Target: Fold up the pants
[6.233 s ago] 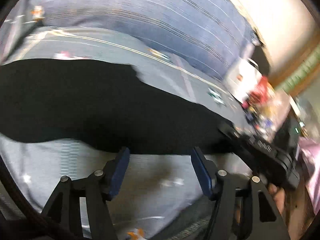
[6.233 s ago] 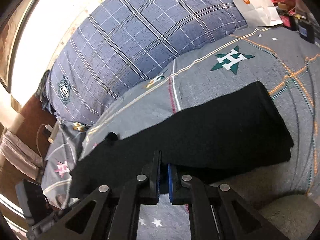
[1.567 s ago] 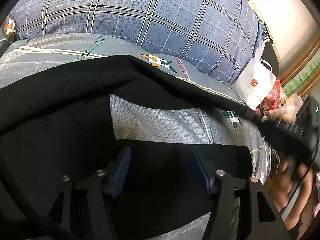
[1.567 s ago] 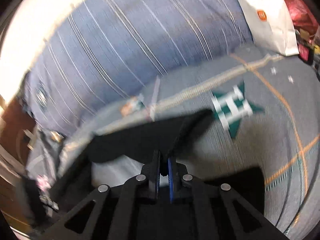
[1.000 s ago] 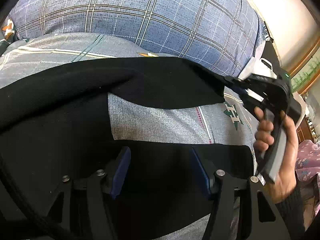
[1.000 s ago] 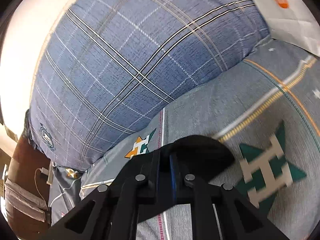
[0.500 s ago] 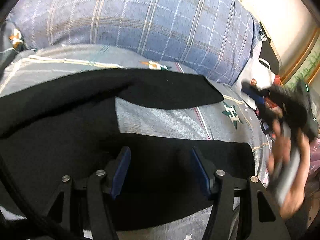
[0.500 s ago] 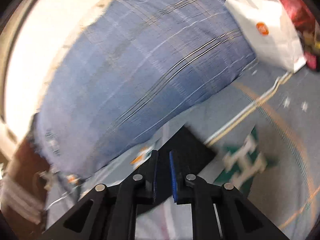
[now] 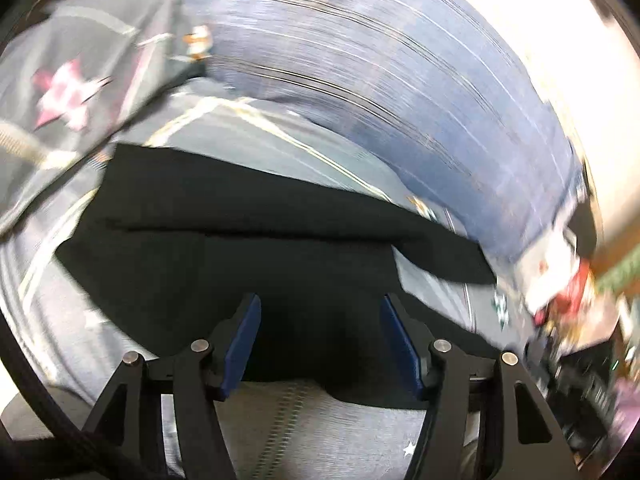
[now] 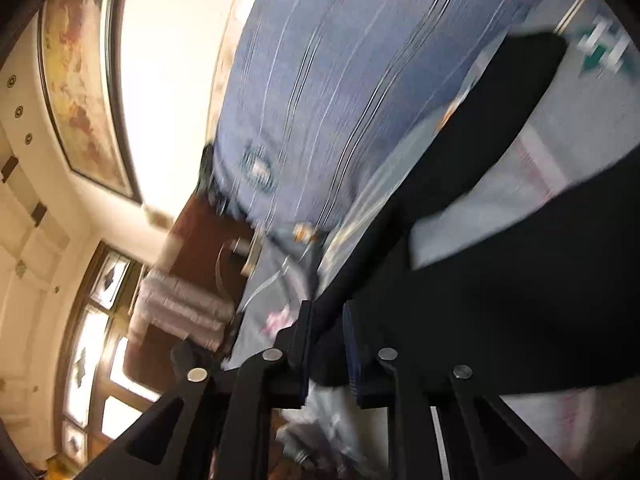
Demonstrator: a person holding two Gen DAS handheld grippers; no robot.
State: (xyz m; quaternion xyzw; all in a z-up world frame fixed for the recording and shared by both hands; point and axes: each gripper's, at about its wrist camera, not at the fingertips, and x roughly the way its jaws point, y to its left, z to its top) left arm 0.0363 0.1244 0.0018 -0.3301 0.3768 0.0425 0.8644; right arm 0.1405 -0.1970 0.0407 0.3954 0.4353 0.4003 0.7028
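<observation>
Pants: the black pants (image 9: 280,248) lie spread on the bed (image 9: 304,432), one leg running out towards 3 o'clock in the left wrist view and the other doubled towards the near edge, a wedge of grey quilt showing between them.
What changed: a second ago the right claw was carrying a leg end high over the bed; now that leg is down flat and the claw has let it go.
Left claw: the left claw (image 9: 320,344) is spread wide above the near hem of the pants, nothing between its blue pads (image 9: 240,344); it has hovered there open the whole time, and has now swung left, with the view badly smeared.
Right claw: the right claw (image 10: 326,344) shows a narrow gap between the fingers, gripping nothing, tilted hard over, with dark cloth at 3 o'clock and the room's window at 8 o'clock.
Background: blue checked duvet (image 9: 400,80) piled at 12 o'clock, clutter at 4 o'clock too blurred to name.
Meaning for the task: my read is that the legs have been opened out rather than stacked, so the fold proper is yet to be made.
Risk: both cameras are mid-swing, so edges cannot be judged finely.
</observation>
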